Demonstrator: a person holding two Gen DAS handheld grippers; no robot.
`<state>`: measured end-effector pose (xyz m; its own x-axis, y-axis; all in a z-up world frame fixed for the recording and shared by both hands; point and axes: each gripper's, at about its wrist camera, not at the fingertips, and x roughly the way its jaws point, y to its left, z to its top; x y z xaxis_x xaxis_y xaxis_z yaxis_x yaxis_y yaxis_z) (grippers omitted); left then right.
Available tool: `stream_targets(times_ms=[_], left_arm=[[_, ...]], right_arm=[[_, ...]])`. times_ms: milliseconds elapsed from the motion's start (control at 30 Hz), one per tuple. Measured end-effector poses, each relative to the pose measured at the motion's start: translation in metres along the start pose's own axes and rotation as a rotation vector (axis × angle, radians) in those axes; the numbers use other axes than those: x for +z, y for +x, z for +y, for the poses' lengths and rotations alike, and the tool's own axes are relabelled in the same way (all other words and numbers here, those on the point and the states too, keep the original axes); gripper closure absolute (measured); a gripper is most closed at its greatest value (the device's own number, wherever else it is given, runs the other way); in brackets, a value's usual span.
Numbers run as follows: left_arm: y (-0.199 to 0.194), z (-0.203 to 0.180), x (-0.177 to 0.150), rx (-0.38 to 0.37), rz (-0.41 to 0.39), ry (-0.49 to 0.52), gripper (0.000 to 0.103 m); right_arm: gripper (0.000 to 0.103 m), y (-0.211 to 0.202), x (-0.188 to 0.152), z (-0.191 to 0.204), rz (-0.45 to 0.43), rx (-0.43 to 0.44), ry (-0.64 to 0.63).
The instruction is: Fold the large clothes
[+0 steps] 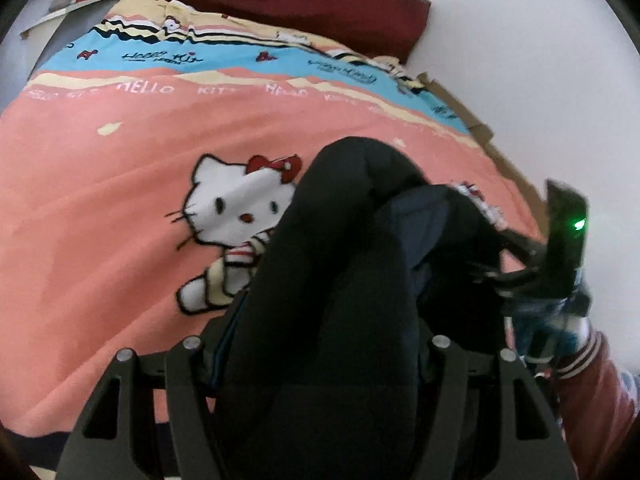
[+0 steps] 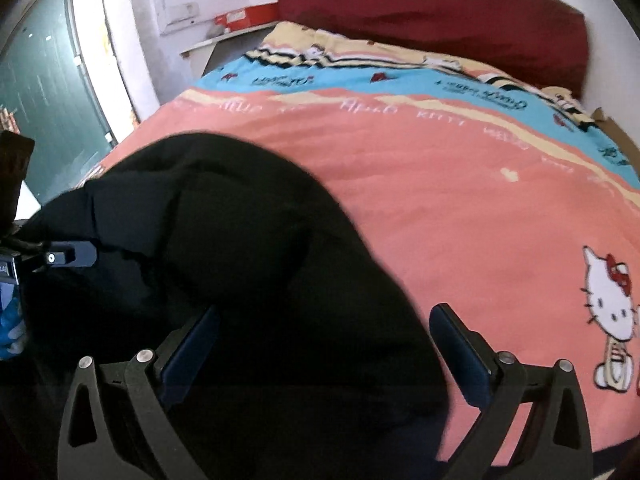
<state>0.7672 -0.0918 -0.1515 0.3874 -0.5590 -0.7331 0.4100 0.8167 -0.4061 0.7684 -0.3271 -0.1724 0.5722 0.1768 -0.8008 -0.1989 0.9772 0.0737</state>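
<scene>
"HELLO KITTY" runs in white letters across the pink bedspread [image 1: 100,208], repeated along a cream wavy band, and darker script repeats on the blue stripe above, too blurred to read fully. One cartoon cat figure [image 1: 236,216] with a red bow sits mid-bed in the left wrist view; the same one shows at the edge of the right wrist view. At the head of the bed lies one dark red pillow [image 2: 432,12]. One red and white box [image 2: 244,16] rests on a shelf by the wall; its label is unreadable and its contents hidden.

The black garment [image 1: 340,280] is bunched up on the near part of the bed. The left gripper [image 1: 320,360] has the cloth bulging up between its fingers and covering the tips, so I cannot tell how tightly it closes. The right gripper [image 2: 324,344] stands wide, with both blue pads [image 2: 460,352] in sight, the black cloth filling the gap between them and draped over the left pad.
</scene>
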Motion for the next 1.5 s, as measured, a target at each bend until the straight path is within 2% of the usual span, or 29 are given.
stream_targets(times_ms=[33, 100, 133, 200, 300, 533, 800, 967, 1200, 1267, 1367, 1500], left_arm=[[-0.002, -0.002, -0.001, 0.001, -0.009, 0.005, 0.043], [-0.006, -0.007, -0.002, 0.014, -0.015, 0.022, 0.062], [-0.010, -0.011, -0.005, 0.023, -0.016, 0.031, 0.066], [-0.020, -0.020, -0.009, 0.037, -0.025, 0.063, 0.080], [-0.050, -0.040, -0.023, 0.069, -0.052, 0.135, 0.086], [-0.142, -0.068, -0.071, 0.037, -0.137, 0.165, 0.088], [-0.214, -0.094, -0.158, 0.001, -0.236, 0.212, 0.091], [-0.247, -0.116, -0.213, 0.012, -0.281, 0.284, 0.091], [-0.248, -0.128, -0.286, 0.050, -0.223, 0.355, 0.091], [-0.238, -0.126, -0.302, 0.059, -0.204, 0.361, 0.092], [-0.212, -0.123, -0.324, 0.121, -0.160, 0.412, 0.092], [-0.207, -0.120, -0.328, 0.137, -0.151, 0.369, 0.092]], right_arm=[[0.019, 0.002, -0.001, 0.001, 0.007, -0.001, -0.001], [0.046, 0.001, -0.003, 0.003, 0.015, -0.018, -0.012], [0.052, -0.004, -0.004, 0.004, 0.012, -0.020, -0.015], [0.077, -0.018, -0.006, 0.005, -0.009, 0.005, -0.002], [0.087, -0.056, -0.014, 0.021, -0.043, 0.016, -0.031], [0.091, -0.178, -0.052, 0.050, -0.133, 0.047, -0.098], [0.092, -0.254, -0.118, 0.095, -0.253, 0.095, -0.196], [0.092, -0.298, -0.173, 0.121, -0.336, 0.111, -0.224], [0.092, -0.316, -0.250, 0.140, -0.302, 0.144, -0.178], [0.092, -0.304, -0.273, 0.142, -0.253, 0.152, -0.150], [0.091, -0.271, -0.306, 0.144, -0.153, 0.141, -0.111], [0.091, -0.257, -0.312, 0.141, -0.126, 0.147, -0.056]])
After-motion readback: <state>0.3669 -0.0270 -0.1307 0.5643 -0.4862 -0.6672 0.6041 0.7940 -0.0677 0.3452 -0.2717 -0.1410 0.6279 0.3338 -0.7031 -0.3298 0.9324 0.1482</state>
